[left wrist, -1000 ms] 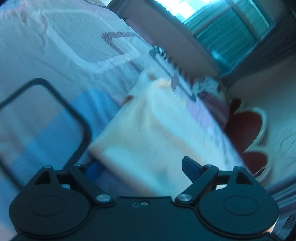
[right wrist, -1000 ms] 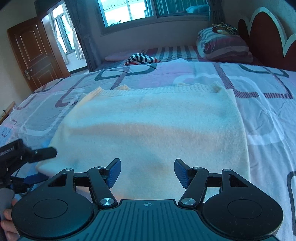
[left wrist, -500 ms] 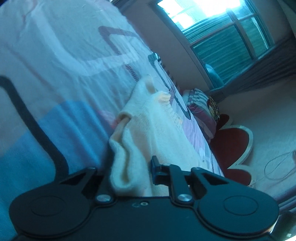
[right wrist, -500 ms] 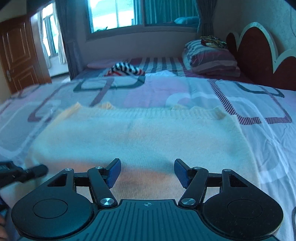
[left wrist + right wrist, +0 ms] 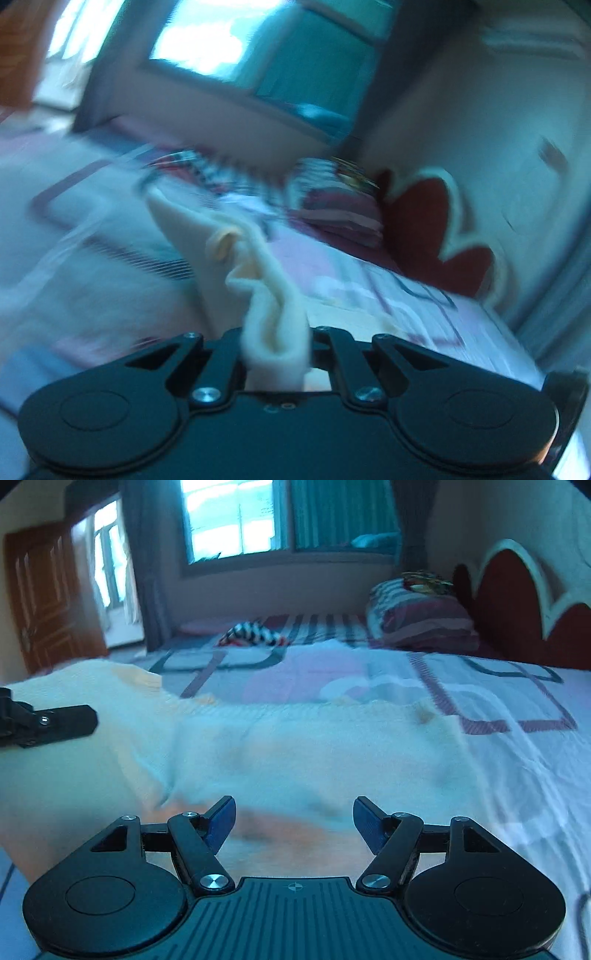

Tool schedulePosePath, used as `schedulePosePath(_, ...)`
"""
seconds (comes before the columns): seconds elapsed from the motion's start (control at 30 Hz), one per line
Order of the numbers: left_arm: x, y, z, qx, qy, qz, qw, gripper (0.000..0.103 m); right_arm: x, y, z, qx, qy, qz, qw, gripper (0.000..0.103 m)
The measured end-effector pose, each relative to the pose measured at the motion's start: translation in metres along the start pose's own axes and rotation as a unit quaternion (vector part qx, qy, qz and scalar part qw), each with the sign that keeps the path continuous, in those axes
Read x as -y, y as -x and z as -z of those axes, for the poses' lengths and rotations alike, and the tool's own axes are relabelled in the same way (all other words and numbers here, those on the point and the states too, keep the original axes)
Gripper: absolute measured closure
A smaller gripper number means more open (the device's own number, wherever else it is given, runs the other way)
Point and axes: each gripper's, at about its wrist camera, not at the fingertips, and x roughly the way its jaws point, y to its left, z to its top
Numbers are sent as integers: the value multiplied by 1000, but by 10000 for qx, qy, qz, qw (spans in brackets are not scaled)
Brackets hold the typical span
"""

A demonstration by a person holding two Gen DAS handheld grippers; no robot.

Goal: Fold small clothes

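The left gripper (image 5: 275, 347) is clamped on a bunched edge of the cream knitted sweater (image 5: 295, 746), and that side of the cloth rises off the bed (image 5: 517, 760) in a loose ridge of folds running away from the jaws, though this view is blurred. The rest of the sweater lies spread flat across the patterned bedspread, its ribbed far edge toward the pillows (image 5: 417, 616) and the red headboard (image 5: 517, 594). The right gripper (image 5: 294, 821) hangs just over the near part of the sweater with its jaws opening, blue pads (image 5: 221, 821) apart and pressing on nothing.
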Motion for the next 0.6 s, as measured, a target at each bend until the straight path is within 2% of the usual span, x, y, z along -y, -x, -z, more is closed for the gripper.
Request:
schedulePosePath(0.1,43,-18,10,-266,-477,325,9980,98,32,24,2,18,-326,77,9994,33)
schedulePosePath(0.2,80,-38,32,-614,-877,599,9924,98,68,48,9,22,-618,248,9978,33)
schedulePosePath(0.3,106,-57,62,-1070,-1252,571,9847,95,100,71,20,52,-803,523,9954,33)
schedulePosePath(0.37,115,-67,80,-1471,-1350,529,9784,82,117,81,26,11,-914,628,9938,33)
schedulePosePath(0.47,119,-55,90,-1493,-1551,542,9750,61,138,100,32,6,-1134,652,9914,33)
schedulePosePath(0.5,120,-49,89,-1527,-1533,597,9745,43,143,105,31,34,-1222,604,9907,33)
schedulePosePath(0.53,118,-42,87,-1519,-1463,654,9753,30,147,109,30,51,-1339,483,9898,33)
schedulePosePath(0.6,117,-21,86,-1441,-1393,827,9762,30,152,111,25,6,-1575,141,9874,33)
